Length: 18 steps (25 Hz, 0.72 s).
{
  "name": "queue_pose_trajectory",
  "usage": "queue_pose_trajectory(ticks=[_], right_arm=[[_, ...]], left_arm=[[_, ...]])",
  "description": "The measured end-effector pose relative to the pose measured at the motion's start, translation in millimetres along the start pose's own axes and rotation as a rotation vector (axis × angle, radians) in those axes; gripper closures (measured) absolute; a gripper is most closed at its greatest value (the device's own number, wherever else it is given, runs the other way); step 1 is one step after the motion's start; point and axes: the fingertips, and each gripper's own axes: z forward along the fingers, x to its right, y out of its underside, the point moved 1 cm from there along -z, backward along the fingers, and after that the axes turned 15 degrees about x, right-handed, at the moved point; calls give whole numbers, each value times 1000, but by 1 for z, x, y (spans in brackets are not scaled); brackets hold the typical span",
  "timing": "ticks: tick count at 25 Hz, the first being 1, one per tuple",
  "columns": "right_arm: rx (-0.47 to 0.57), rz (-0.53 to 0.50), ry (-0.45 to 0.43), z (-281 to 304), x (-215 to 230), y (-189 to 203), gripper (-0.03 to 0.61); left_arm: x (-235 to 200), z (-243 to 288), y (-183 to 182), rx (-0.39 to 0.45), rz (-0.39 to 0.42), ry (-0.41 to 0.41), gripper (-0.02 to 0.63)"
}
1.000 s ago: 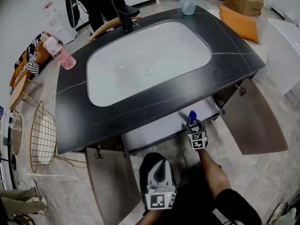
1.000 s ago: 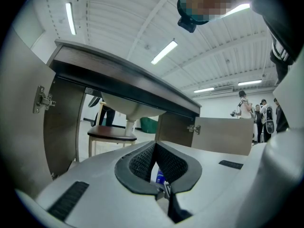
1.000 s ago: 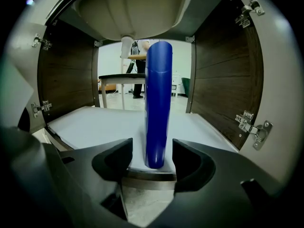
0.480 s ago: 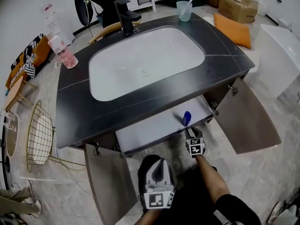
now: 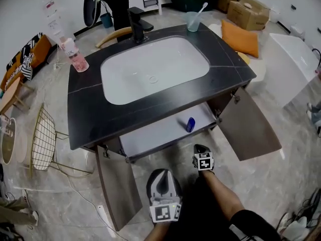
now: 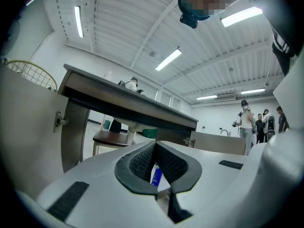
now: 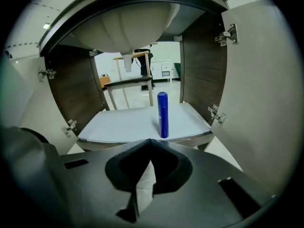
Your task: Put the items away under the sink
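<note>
**Item: blue bottle** (image 5: 190, 124). Tall, narrow, capped. It stands upright on the white shelf (image 5: 155, 134) under the basin, at the shelf's right half and close to its front edge. Nothing holds it.

**Item: right gripper** (image 5: 201, 150). It is just in front of the shelf's front edge and apart from the bottle. Its jaws have just been closing and now meet at the tips with nothing between them.

**Item: left gripper** (image 5: 163, 177). It sits further out from the shelf, toward the person. Its jaws are together and hold nothing.

**Item: cabinet doors.** The left door (image 5: 118, 185) and right door (image 5: 248, 129) both swing wide, one at each end of the shelf.

**Items outstanding, by judgement.** A pink bottle (image 5: 76, 55) and a cup with a toothbrush (image 5: 192, 20) sit on the countertop above the shelf, at its far left and far right.

**Handling notes, as judgement.**
- The placing step looks finished.
- Back the right gripper straight out from the shelf, with no sideways sweep, because the slim bottle would topple at a nudge.
- Mind the right door's hinge side.
- Bring later items in through the shelf's bare left half, and set them well back from the front edge and apart from the bottle.
</note>
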Motion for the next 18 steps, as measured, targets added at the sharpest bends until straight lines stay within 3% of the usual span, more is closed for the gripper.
queue_pose_trajectory(ticks=[7, 18], right_arm=[[-65, 16, -37, -85, -28, -68, 568], [-67, 42, -75, -192, -58, -186, 568]], left_arm=[[10, -15, -96, -55, -8, -68, 598], [42, -24, -230, -90, -23, -120, 600]])
